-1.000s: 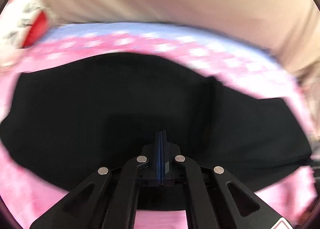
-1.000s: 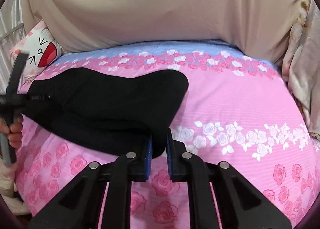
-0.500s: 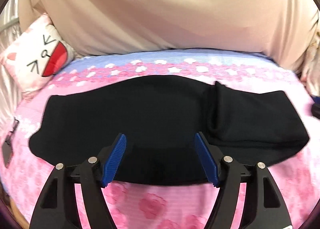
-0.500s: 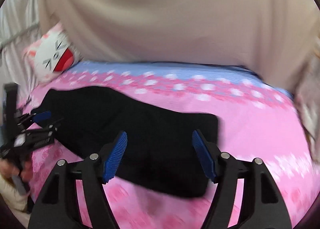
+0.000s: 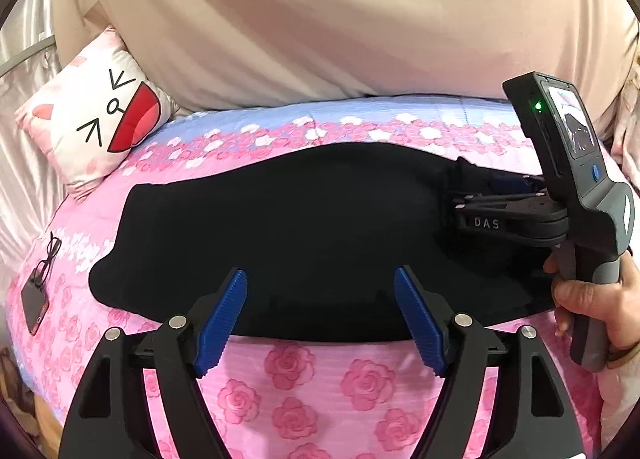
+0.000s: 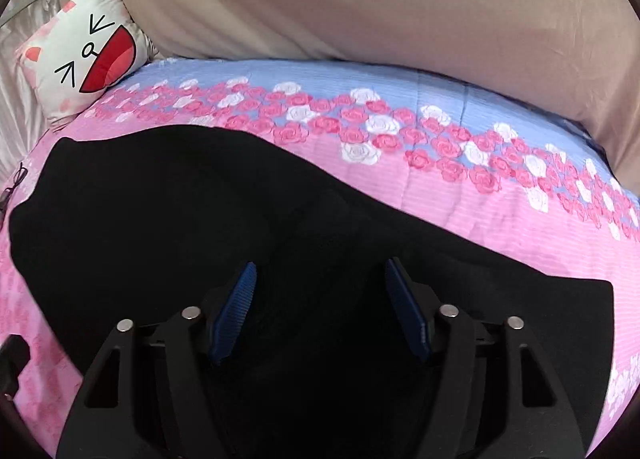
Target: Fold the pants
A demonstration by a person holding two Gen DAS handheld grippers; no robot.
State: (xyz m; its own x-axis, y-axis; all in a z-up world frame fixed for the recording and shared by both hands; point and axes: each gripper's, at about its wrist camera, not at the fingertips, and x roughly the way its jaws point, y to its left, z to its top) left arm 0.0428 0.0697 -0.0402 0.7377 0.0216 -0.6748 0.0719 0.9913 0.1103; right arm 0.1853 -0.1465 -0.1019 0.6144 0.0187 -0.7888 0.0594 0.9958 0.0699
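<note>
1. Both grippers have let go of the black pants (image 5: 304, 227) since a second ago, when each was pinched shut; the right one has also slid across and now hangs over the cloth's right part.
2. Bedspread (image 5: 360, 379) is pink with roses and a blue band at the far edge, and takes up most of both views.
3. Pants lie flat across it, folded into a long dark strip, left end near the cat pillow (image 5: 100, 119).
4. Left gripper (image 5: 320, 315) has just been opening: jaws wide, nothing between them, tips over the near hem.
5. Right gripper (image 6: 320, 311) has just been closing a bit, but the blue pads aren't pinching any cloth.
6. Glasses (image 5: 48, 259) and a phone (image 5: 34, 307) sit at the bed's left edge.
</note>
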